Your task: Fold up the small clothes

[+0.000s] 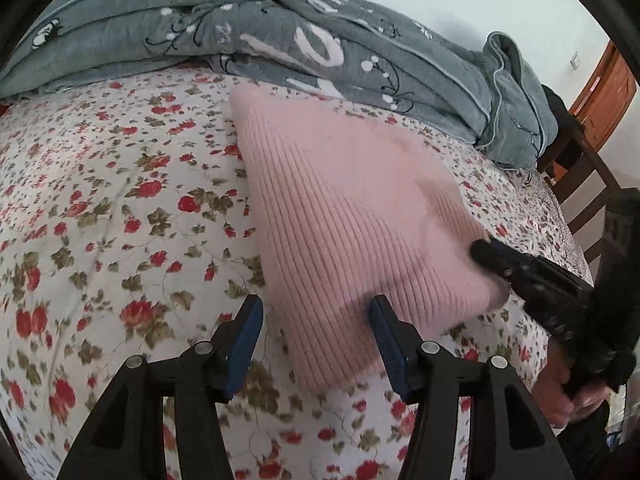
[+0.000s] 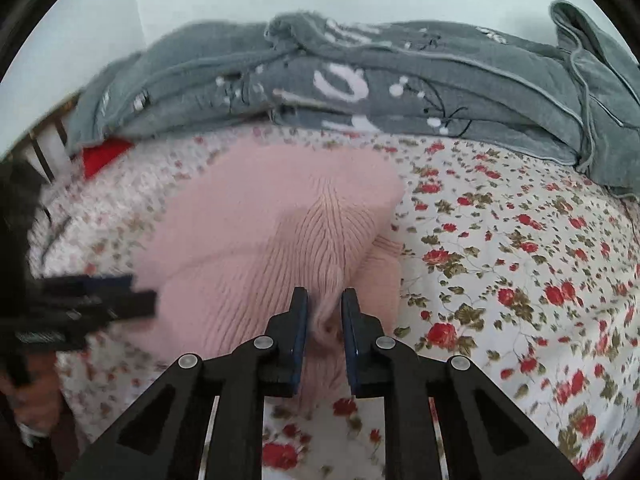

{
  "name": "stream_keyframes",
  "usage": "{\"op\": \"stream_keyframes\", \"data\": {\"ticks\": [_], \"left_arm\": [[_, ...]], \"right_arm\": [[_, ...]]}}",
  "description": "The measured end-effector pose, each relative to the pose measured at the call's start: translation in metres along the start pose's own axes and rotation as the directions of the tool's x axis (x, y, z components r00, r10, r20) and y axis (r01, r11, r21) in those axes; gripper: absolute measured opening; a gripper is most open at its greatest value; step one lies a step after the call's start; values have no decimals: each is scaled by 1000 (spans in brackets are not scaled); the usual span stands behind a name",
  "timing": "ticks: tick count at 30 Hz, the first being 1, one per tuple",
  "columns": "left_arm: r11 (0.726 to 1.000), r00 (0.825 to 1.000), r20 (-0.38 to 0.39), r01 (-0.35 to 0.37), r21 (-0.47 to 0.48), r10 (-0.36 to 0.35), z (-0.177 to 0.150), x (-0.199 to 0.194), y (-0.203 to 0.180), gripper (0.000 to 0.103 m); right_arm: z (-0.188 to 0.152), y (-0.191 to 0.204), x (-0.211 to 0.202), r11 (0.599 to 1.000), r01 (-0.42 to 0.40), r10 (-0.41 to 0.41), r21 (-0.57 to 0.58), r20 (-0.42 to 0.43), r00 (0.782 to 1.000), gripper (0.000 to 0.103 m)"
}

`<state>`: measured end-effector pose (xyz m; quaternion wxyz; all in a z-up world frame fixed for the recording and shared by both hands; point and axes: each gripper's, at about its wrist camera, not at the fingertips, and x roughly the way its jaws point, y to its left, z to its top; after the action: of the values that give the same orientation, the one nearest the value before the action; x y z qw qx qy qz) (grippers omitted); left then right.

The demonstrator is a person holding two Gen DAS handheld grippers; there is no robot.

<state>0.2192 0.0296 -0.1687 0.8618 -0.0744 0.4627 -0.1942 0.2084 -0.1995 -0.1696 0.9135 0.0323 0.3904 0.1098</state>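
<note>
Right wrist: pink knit garment (image 2: 256,240) between right hand-held gripper (image 2: 324,316) fingers.

Left gripper (image 1: 316,344): 2 fingers spread wide apart, blue pads facing each other, nothing clamped between them. Right-side finger (image 1: 386,336) lies against pink knit; left-side finger sits clear of it. Seen from the right wrist view, left gripper (image 2: 136,296) enters from the left edge, blurred, roughly level.

Right gripper (image 2: 325,312): fingers close together, narrow gap, pinching a bunched fold of knit. From the left wrist view, right gripper (image 1: 486,254) comes in from the right, tip at the knit's edge. Hand (image 1: 568,396) wraps its handle.
</note>
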Motion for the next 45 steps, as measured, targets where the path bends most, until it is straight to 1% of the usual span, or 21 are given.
{"op": "stream_keyframes", "data": {"ticks": [3,5,7,8,10,11,13,16,17,19,21,22,27,28,31,32,35,37,41,43,45], "left_arm": [[1000,1000,31,-4,-2,4,-3,-12,-1,54],[1000,999,53,1,-28,1,-3,-17,-1,54],[998,997,68,27,-57,-23,0,-21,-2,54],[997,997,70,41,-65,-36,1,-21,-3,54],[997,996,77,52,-59,-47,6,-21,-12,54],[998,996,85,44,-45,-40,10,-19,-19,54],[1000,994,107,12,-5,-11,15,-15,-33,54],[999,993,120,-18,41,13,15,-4,-49,61],[996,991,129,-55,69,46,11,3,-56,64],[983,984,142,-130,132,111,0,12,-65,65],[967,977,147,-179,182,154,-10,18,-67,65],[965,977,142,-181,188,156,-15,19,-65,65],[990,992,103,-86,107,75,-14,10,-42,65],[991,992,101,-80,103,70,-14,8,-41,65],[992,992,100,-83,92,73,-13,4,-35,67],[993,992,100,-85,84,76,-14,2,-32,67],[993,991,92,-106,47,101,-14,-4,-19,63],[993,990,92,-109,35,106,-14,-8,-11,63],[993,987,114,-116,12,114,-9,-19,4,63],[995,988,122,-96,-6,96,-3,-24,10,63],[998,990,127,-64,-27,67,8,-25,17,63]], "right_arm": [[-6,2,-19,999,-34,33,8,64,997,17],[-12,6,-21,999,-38,38,-3,83,996,19],[-20,11,-16,999,-32,33,-15,74,997,20],[-24,11,-9,1000,-22,23,-17,54,998,20],[-33,7,3,1000,9,-9,-9,6,1000,21],[-37,3,4,1000,7,-7,9,1,1000,21],[-39,-4,-2,999,-4,3,38,13,1000,22],[-38,-7,-18,999,3,-5,39,46,999,22],[-37,-8,-23,999,14,-16,33,54,998,22],[-35,-12,-33,999,32,-33,29,69,997,22],[-33,-17,-44,999,33,-36,34,88,995,22],[-32,-19,-47,999,31,-35,36,96,995,22],[-23,-17,-53,999,-16,10,43,136,991,24],[-22,-15,-51,999,-29,23,41,140,990,25],[-21,-6,-38,998,-59,54,30,133,990,27],[-22,-3,-31,998,-64,61,25,118,991,27],[-27,-1,-3,1000,-20,19,23,32,999,27],[-31,-7,7,999,-29,29,46,-1,1000,27],[-24,-18,-6,993,-76,74,88,19,997,28],[-17,-20,-13,992,-91,89,91,34,995,29],[-7,-21,-18,990,-106,102,98,45,994,34]]}}
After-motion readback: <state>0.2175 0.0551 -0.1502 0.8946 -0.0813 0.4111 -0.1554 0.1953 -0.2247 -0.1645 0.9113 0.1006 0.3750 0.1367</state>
